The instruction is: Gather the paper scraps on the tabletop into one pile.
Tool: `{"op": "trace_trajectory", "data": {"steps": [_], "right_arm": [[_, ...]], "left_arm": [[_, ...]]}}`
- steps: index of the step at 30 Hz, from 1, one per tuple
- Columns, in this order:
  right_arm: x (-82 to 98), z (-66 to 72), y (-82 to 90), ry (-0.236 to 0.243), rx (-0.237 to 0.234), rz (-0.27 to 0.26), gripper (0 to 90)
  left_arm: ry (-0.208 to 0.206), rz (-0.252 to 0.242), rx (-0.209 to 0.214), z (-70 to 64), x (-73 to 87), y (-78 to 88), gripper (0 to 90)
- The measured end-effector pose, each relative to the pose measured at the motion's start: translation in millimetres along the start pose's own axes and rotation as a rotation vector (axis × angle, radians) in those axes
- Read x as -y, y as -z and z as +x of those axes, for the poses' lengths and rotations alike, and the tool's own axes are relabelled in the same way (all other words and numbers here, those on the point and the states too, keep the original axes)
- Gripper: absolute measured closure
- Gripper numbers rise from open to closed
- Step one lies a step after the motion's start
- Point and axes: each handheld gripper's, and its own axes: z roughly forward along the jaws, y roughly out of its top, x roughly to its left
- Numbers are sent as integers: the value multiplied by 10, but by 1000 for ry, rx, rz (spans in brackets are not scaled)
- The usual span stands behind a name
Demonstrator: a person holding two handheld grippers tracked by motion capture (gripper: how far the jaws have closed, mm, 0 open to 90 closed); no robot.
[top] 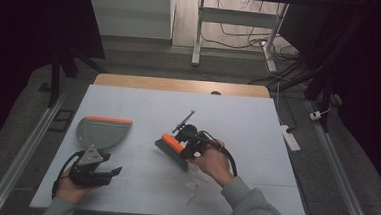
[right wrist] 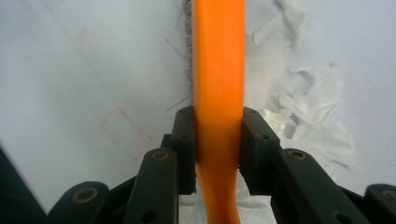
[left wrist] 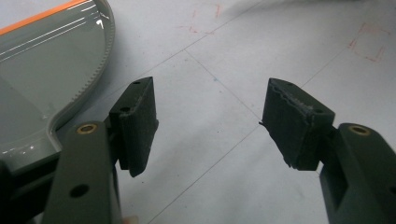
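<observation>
Two grippers working mid-table: right gripper point(right wrist: 217, 149) clamping the orange brush point(top: 172, 147) beside torn paper scraps point(right wrist: 308, 116); left gripper point(left wrist: 210, 126) idling wide open, holding nothing, near the grey dustpan point(top: 102, 131) toward the left edge. Probably best keeping bristles flat, sweeping scraps toward the pan's orange lip.

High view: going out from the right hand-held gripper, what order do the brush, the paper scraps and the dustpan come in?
From the right hand-held gripper:
1. Brush, clamped in its jaws.
2. Paper scraps, on the table just toward the person.
3. Dustpan, far off at the left.
</observation>
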Motion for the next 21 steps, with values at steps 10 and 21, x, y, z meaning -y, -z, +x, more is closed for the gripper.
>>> {"op": "trace_trajectory", "data": {"steps": [10,21], "right_arm": [[448,-18,640,126,-40,-131,696],[951,434,403,355,-86,52,697]], "left_arm": [[-3,4,-4,-18,-5,-10,360],[-7,14,-7,-29,-4,-28,360]]}}
